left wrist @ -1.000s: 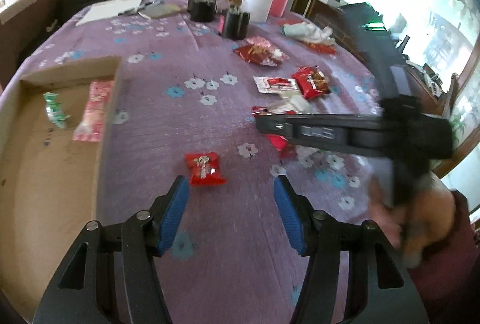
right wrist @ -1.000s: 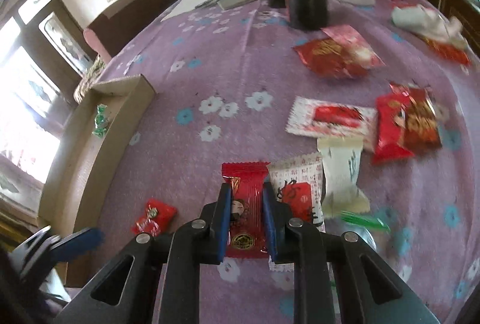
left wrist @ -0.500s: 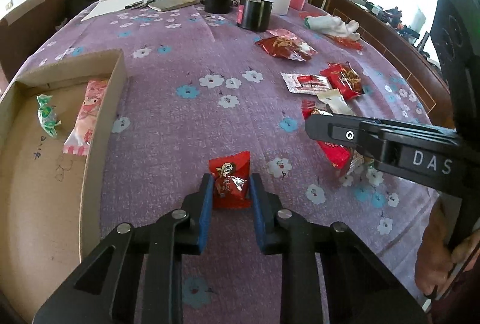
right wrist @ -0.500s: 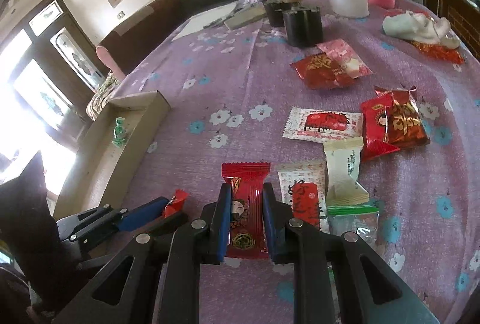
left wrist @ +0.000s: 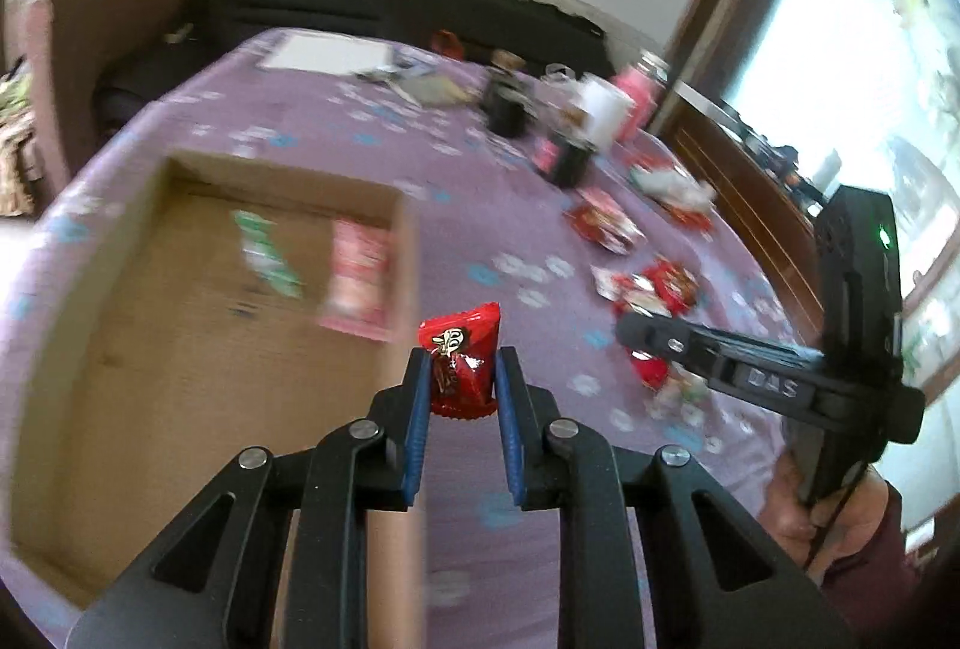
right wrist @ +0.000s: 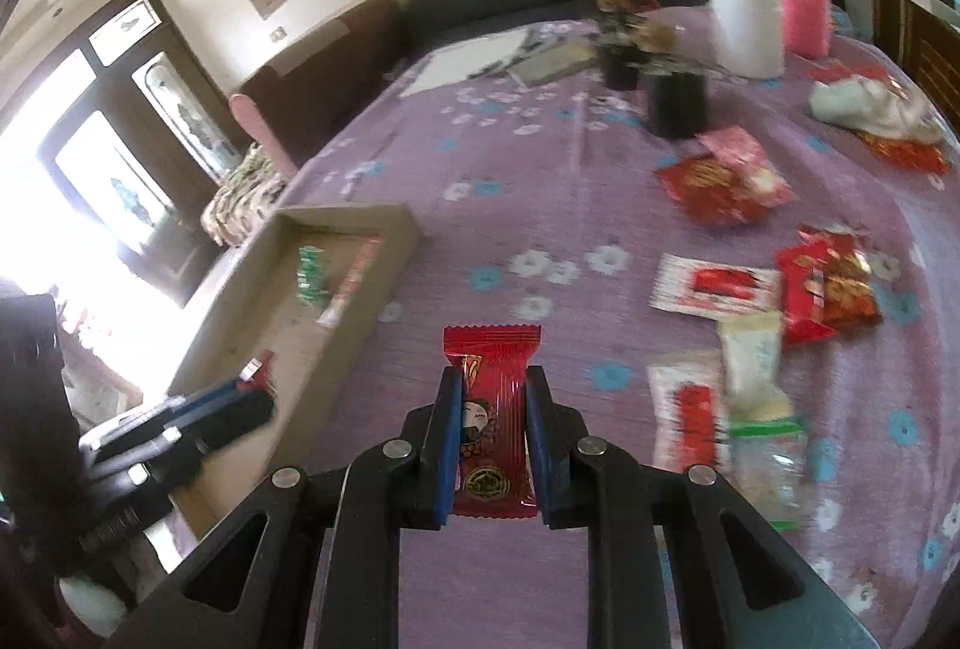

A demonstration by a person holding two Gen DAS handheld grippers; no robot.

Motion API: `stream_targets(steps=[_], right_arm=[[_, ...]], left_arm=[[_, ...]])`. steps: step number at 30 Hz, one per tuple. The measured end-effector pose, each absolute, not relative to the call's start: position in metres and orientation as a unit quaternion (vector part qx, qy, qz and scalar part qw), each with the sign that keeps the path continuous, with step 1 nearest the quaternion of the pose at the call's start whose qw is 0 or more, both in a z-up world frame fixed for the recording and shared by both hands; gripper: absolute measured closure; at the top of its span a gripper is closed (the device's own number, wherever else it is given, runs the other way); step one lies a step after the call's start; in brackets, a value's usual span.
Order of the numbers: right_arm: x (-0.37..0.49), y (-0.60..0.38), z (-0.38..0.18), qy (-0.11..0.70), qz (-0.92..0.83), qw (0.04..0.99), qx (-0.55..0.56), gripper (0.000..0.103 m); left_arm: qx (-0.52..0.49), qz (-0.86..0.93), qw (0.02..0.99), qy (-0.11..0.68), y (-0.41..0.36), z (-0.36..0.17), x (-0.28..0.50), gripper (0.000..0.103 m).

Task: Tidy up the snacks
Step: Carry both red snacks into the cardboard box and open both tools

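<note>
My left gripper (left wrist: 462, 370) is shut on a small red candy packet (left wrist: 461, 356) and holds it in the air just above the right wall of the cardboard box (left wrist: 198, 385). The box holds a green candy (left wrist: 264, 256) and a pink packet (left wrist: 359, 274). My right gripper (right wrist: 493, 400) is shut on a long red snack bar (right wrist: 492, 409), lifted above the purple tablecloth, to the right of the box (right wrist: 384, 283). The left gripper also shows in the right wrist view (right wrist: 249, 389) over the box.
Loose snacks lie on the right of the table: red packets (right wrist: 831, 289), a white-and-red packet (right wrist: 714, 286), pale and green packets (right wrist: 753, 367). Dark jars (right wrist: 675, 99), a white tub (right wrist: 747, 27) and a pink bottle (right wrist: 801, 3) stand at the back.
My left gripper closed on the small red candy, lifted it off the cloth and swung left to the box. My right gripper lifted the red bar and moved toward the box.
</note>
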State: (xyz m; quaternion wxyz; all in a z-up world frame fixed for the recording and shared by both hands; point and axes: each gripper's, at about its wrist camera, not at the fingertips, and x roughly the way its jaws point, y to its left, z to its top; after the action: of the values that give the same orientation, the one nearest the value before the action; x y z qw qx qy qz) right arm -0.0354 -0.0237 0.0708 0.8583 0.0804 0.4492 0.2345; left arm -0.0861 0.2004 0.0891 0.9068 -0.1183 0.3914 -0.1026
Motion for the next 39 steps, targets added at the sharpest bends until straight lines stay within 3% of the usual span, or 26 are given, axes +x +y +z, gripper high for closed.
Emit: stream_targets(steps=[12, 26, 29, 33, 39], right_arm=[[0.006, 0.095, 0.077, 0.475, 0.313, 0.816, 0.097, 0.083], [0.073, 0.16, 0.029, 0.514, 0.262, 0.814, 0.076, 0.083], [0.075, 0.159, 0.029, 0.505, 0.263, 0.818, 0.077, 0.079], [0.075, 0.152, 0.033, 0.5, 0.267, 0.819, 0.092, 0.074], [0.065, 0.127, 0.05, 0.488, 0.265, 0.825, 0.108, 0.074]], left_arm=[[-0.141, -0.006, 0.892, 0.43, 0.298, 0.062, -0.024, 0.085], [-0.147, 0.018, 0.876, 0.459, 0.314, 0.028, 0.026, 0.084], [-0.148, 0.019, 0.877, 0.457, 0.314, 0.03, 0.027, 0.081], [-0.161, 0.023, 0.877, 0.452, 0.319, 0.034, 0.022, 0.059], [-0.172, 0.036, 0.883, 0.435, 0.322, 0.051, 0.001, 0.059]])
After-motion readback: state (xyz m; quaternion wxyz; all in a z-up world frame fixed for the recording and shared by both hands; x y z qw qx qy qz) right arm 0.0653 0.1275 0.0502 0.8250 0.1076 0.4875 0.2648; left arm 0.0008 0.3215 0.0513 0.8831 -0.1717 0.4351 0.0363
